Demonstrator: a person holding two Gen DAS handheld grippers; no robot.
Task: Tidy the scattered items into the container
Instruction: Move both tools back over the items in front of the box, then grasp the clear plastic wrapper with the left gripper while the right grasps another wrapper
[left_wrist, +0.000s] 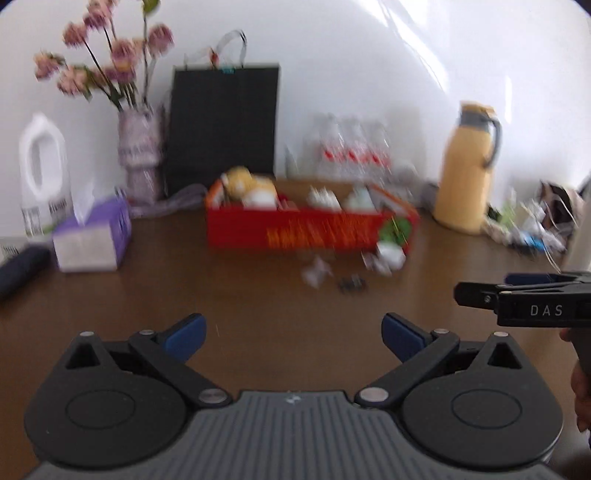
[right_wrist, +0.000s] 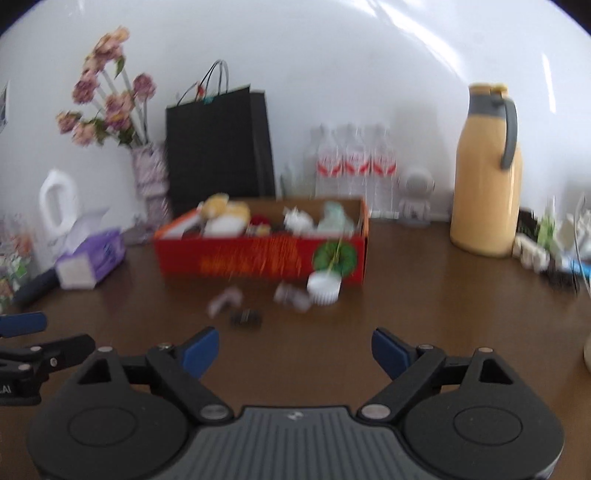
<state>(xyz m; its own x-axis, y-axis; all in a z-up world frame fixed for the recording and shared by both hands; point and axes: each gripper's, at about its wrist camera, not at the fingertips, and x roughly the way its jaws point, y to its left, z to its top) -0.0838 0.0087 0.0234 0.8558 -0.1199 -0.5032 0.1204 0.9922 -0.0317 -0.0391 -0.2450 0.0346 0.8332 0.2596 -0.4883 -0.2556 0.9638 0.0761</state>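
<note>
A red cardboard box (left_wrist: 295, 230) (right_wrist: 236, 258) stands on the brown table and holds several small items, a yellow-and-white plush among them. In front of it lie a white ribbed cap (right_wrist: 324, 286) (left_wrist: 390, 254), a crumpled wrapper (right_wrist: 291, 294) (left_wrist: 373, 262), a small white piece (right_wrist: 225, 298) (left_wrist: 316, 272) and a small black clip (right_wrist: 246, 316) (left_wrist: 351, 284). My left gripper (left_wrist: 293, 336) is open and empty, well short of these items. My right gripper (right_wrist: 295, 350) is open and empty too; it also shows at the right edge of the left wrist view (left_wrist: 517, 299).
Along the wall stand a flower vase (left_wrist: 140, 155) (right_wrist: 149, 181), a black paper bag (left_wrist: 223, 125) (right_wrist: 218, 147), water bottles (right_wrist: 351, 162), a yellow thermos (left_wrist: 467, 170) (right_wrist: 487, 173) and a white jug (left_wrist: 42, 173). A purple tissue box (left_wrist: 92, 236) (right_wrist: 90, 258) sits left. Clutter lies far right (right_wrist: 554, 243).
</note>
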